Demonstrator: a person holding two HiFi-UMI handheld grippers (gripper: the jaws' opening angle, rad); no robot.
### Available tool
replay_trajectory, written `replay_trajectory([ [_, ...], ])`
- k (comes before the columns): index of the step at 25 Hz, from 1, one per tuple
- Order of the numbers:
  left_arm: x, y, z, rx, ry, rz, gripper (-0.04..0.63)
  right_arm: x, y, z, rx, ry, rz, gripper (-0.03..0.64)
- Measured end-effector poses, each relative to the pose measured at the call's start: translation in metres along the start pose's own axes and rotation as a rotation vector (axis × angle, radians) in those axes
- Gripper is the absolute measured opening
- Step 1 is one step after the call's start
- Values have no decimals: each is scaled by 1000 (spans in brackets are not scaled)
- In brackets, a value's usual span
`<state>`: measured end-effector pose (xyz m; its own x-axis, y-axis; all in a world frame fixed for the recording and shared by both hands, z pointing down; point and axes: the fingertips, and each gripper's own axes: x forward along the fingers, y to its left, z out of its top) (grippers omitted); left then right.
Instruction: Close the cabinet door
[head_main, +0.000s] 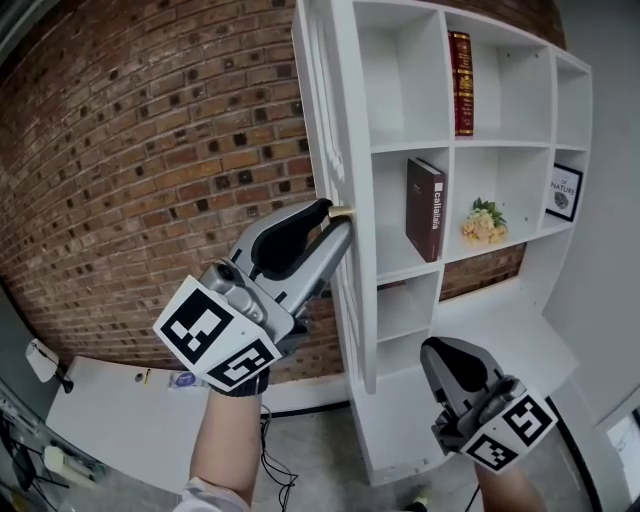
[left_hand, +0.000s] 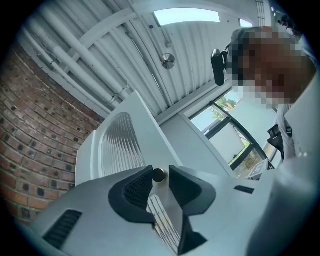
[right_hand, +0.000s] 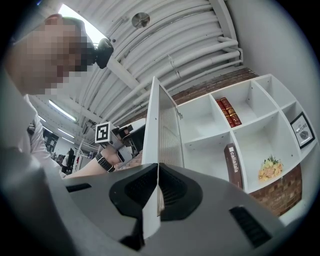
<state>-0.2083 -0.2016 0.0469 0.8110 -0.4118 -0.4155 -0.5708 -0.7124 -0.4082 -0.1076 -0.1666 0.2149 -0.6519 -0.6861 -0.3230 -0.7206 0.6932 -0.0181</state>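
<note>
Door (head_main: 338, 130), in the head view, stands swung wide from the cabinet (head_main: 400, 146), edge-on to you. Your left tool (head_main: 335, 222) is raised to its knob (head_main: 341, 211). That seems a sensible spot: the knob sits on the free edge, far from the hinges, so I judge a light push there should swing the door home. Your right tool (head_main: 437, 350) hangs lower and to the right of the left one, apart from the door with its tips together. It is idle, I judge, since one tool is enough for this knob. In the shelves beyond the left tool, count one brown book (head_main: 425, 208), one bunch of flowers (head_main: 484, 222) and one framed picture (head_main: 565, 192). The red spines (head_main: 461, 82) are too merged here to count. That makes one door, one knob and two tools.

In the left gripper view, the jaws stand apart with the single knob between the pads, and they do not pinch it. The door's ribbed panel rises just past them. Straddling the knob probably lets you steer the door either way.

In the right gripper view, the jaws are closed on each other with nothing between them. The door's edge lines up straight ahead, farther off. To the right of this tool the shelves show two red books, one brown book, the flowers and the picture.
</note>
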Motion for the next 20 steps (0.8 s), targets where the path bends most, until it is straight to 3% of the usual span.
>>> replay_trajectory([
  [6, 6, -2, 0, -2, 4, -16, 98, -4, -7, -2, 10, 2, -20, 20],
  [20, 49, -22, -10, 16, 4, 35, 89, -25, -34, -3, 16, -4, -96, 20],
])
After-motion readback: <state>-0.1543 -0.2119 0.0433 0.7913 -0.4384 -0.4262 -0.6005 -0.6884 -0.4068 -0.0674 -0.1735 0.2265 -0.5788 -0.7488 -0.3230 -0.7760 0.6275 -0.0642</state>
